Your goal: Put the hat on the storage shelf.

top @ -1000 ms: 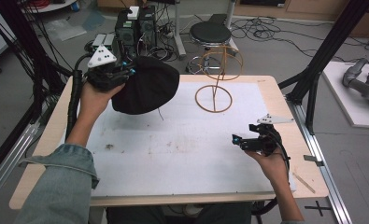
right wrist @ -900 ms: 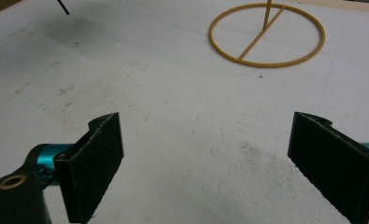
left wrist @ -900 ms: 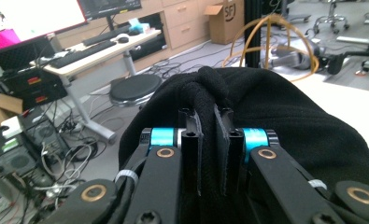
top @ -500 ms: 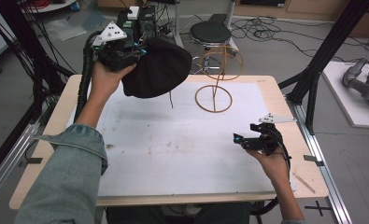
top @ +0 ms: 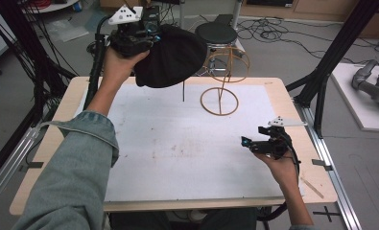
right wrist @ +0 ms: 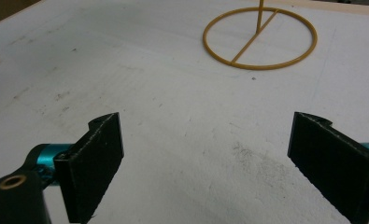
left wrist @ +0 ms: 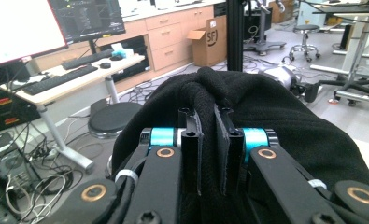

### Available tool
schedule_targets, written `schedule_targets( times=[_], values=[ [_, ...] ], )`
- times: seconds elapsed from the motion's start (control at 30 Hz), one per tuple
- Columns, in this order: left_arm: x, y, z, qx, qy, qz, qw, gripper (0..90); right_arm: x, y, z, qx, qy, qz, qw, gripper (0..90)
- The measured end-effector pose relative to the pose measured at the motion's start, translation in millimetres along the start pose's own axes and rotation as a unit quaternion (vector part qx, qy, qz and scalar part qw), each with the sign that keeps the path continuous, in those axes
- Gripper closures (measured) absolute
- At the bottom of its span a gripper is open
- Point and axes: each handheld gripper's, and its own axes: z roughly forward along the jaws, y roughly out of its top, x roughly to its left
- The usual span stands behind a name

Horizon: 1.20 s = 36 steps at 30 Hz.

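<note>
the room is evenly lit from overhead, soft and flat, with faint shadows on the white table top (top: 177, 143). the wire stand (top: 220, 91) throws only a thin, pale shadow. the high view is a bit grainy and soft. in the left gripper view the black cloth (left wrist: 266, 116) swallows light and shows little texture, while a monitor (left wrist: 23, 23) at the upper left glares nearly white. the right gripper view is soft up close, its jaws dark and slightly blurred at the edges.

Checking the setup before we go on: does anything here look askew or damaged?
Nothing stands out. The black hat hangs clamped in the left tool, the wire stand stands upright, and the table shows only faint smudges.
</note>
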Motion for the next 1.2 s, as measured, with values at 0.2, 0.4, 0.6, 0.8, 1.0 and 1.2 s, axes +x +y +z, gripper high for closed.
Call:
schedule_targets(
  times=[0.2, 0.4, 0.6, 0.8, 1.0, 1.2],
  values=[
    [1.8, 8.9, 19.7, -0.008, -0.022, 0.003, 0.9997, 82.4, -0.8, -0.1, -1.3, -0.001, 0.000, -0.001, 1.0000, 10.2],
    [-0.9, 11.9, 40.5, -0.015, -0.043, -0.004, 0.9989, 82.4, -2.7, -0.2, -2.3, -0.002, -0.001, 0.002, 1.0000, 10.2],
    [-4.3, 15.7, 55.5, -0.017, -0.058, -0.007, 0.9982, 82.4, -3.3, -1.5, -0.7, 0.006, 0.001, 0.002, 1.0000, 10.2],
    [-7.5, 19.4, 68.9, -0.020, -0.061, -0.008, 0.9979, 82.5, -5.1, -2.0, -0.4, 0.006, 0.002, 0.002, 1.0000, 10.2],
    [-10.4, 17.4, 83.4, -0.019, -0.064, -0.009, 0.9978, 82.4, -6.3, -2.0, -0.6, 0.004, 0.002, 0.003, 1.0000, 10.2],
    [-13.4, 14.0, 97.4, -0.018, -0.072, -0.012, 0.9972, 82.4, -8.6, -2.0, -2.6, 0.003, 0.002, 0.005, 1.0000, 10.2]
  ],
)
